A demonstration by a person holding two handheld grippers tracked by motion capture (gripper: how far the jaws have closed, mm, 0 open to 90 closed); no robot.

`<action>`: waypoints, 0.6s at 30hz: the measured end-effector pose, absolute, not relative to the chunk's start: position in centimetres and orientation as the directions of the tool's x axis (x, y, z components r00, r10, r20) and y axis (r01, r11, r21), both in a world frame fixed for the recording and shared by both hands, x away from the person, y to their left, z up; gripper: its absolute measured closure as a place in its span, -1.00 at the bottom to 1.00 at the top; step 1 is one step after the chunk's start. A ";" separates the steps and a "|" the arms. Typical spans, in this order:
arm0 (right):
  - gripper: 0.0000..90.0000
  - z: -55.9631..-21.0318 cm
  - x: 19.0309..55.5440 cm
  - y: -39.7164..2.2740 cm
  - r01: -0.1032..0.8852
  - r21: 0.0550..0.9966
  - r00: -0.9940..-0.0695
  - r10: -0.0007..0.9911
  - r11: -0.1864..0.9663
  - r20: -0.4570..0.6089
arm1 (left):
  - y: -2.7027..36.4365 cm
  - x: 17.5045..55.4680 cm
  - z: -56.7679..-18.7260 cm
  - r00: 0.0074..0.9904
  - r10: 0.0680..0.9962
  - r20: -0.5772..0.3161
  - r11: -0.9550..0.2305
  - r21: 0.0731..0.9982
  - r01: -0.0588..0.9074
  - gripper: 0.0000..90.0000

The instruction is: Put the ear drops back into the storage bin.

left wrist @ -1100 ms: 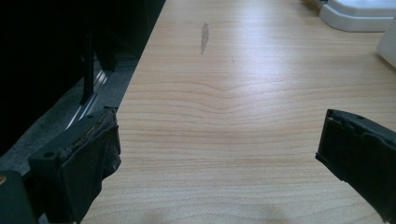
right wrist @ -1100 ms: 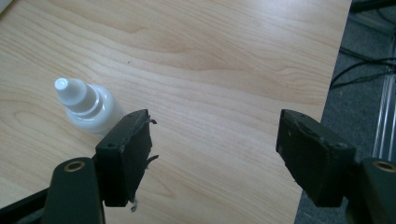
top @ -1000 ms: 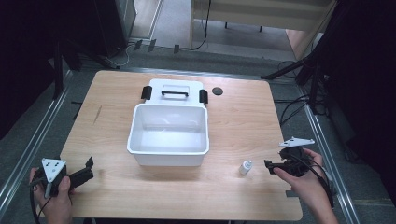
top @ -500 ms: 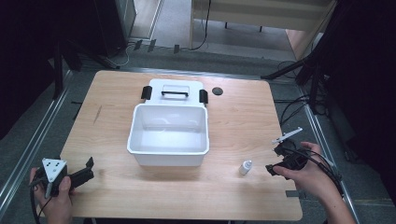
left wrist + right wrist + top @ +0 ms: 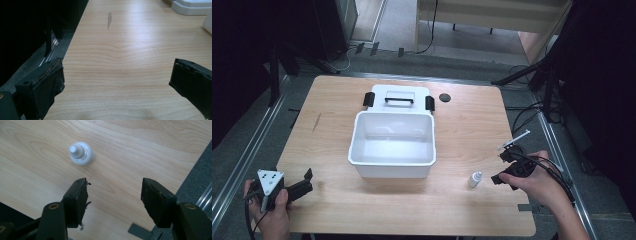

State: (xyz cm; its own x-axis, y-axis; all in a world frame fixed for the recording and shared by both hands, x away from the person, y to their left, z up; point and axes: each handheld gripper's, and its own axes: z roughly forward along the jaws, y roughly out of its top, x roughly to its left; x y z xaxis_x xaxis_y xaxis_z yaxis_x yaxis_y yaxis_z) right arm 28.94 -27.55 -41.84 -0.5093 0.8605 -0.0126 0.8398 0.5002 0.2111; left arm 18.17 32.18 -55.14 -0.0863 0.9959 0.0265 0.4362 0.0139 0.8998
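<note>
High view is showing the right gripper (image 5: pixel 506 171) sitting at about 4 o'clock on the wooden table (image 5: pixel 332 120), with the small white dropper bottle (image 5: pixel 475 179) standing upright just beside it toward 9 o'clock; the right gripper's jaws have just been closing, yet they are standing parted with nothing between them; in the right gripper view the bottle (image 5: pixel 81 153) is lying ahead of the jaws at about 11 o'clock, apart from both pads; the left gripper (image 5: pixel 294 189) is resting at about 8 o'clock with its 2 jaws spread wide over bare wood; the white storage bin (image 5: pixel 392 159) is sitting open at the centre, its lid (image 5: pixel 398 94) lying behind it at 12 o'clock beside a small dark disc (image 5: pixel 444 97). The risk, as I am judging it: the bottle is narrow and light, and it is sitting off the jaws' centre line, so 1 pad arriving first is likely to tip it or send it rolling; narrowing the jaws too early may also push it away instead of straddling it.
</note>
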 end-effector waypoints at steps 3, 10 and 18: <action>-0.06 -41.6 29.0 -27.2 0.845 0.207 -0.504 0.864 0.494 -0.004 | 32.2 18.2 -55.1 -0.085 0.996 0.024 0.016 0.900 0.436 -1.00; -0.01 -41.4 29.1 -26.1 0.842 0.203 -0.512 0.859 0.499 0.012 | 32.2 18.2 -55.1 -0.084 0.996 0.029 0.010 0.898 0.439 -1.00; 0.01 -41.8 29.5 -24.3 0.829 0.178 -0.540 0.842 0.530 0.011 | 32.2 18.2 -55.1 -0.085 0.996 0.027 0.013 0.899 0.437 -1.00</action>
State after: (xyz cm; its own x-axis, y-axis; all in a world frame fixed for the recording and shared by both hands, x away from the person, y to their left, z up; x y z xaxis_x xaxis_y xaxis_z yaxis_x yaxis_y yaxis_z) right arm 29.45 -24.33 -41.79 -0.5400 0.8416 0.0109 0.8293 0.5297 0.1781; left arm 18.19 32.19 -55.15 -0.0853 0.9960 0.0274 0.4374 0.0127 0.8992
